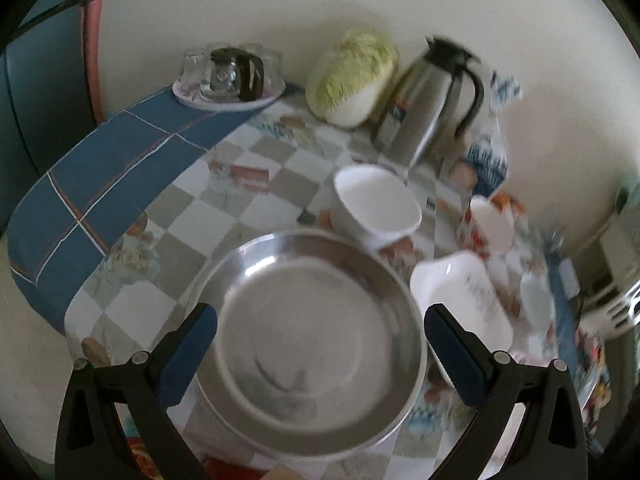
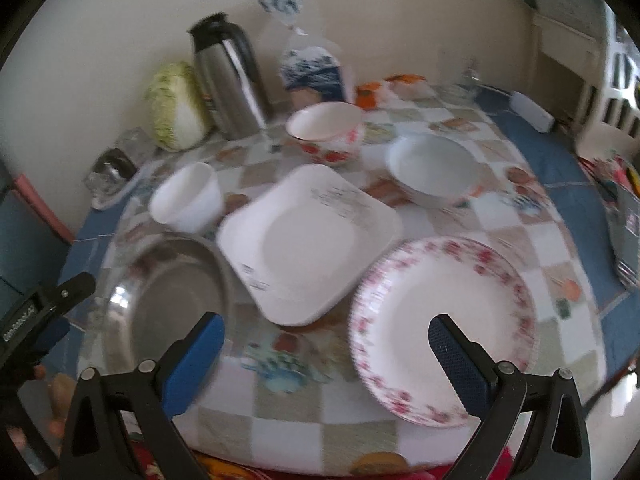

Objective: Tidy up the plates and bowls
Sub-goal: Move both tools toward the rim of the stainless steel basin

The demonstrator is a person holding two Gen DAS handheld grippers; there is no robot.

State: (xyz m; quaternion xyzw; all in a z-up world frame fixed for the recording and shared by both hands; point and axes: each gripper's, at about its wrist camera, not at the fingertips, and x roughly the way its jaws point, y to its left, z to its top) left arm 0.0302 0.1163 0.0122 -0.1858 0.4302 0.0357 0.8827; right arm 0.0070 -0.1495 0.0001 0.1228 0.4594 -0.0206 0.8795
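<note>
Steel basin (image 1: 312, 344) dead ahead between my left fingers (image 1: 320, 360), spread wide and empty; flowered plate (image 2: 444, 328) ahead-right of my right fingers (image 2: 326, 360), likewise spread.

both the left gripper (image 1: 320, 354) and right gripper (image 2: 326, 360) hang spread wide, holding nothing.

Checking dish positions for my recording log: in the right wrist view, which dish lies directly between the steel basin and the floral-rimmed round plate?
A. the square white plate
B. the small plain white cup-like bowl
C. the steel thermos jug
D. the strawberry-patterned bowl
A: the square white plate lies on the table between the steel basin on its left and the floral-rimmed round plate on its right.
</note>
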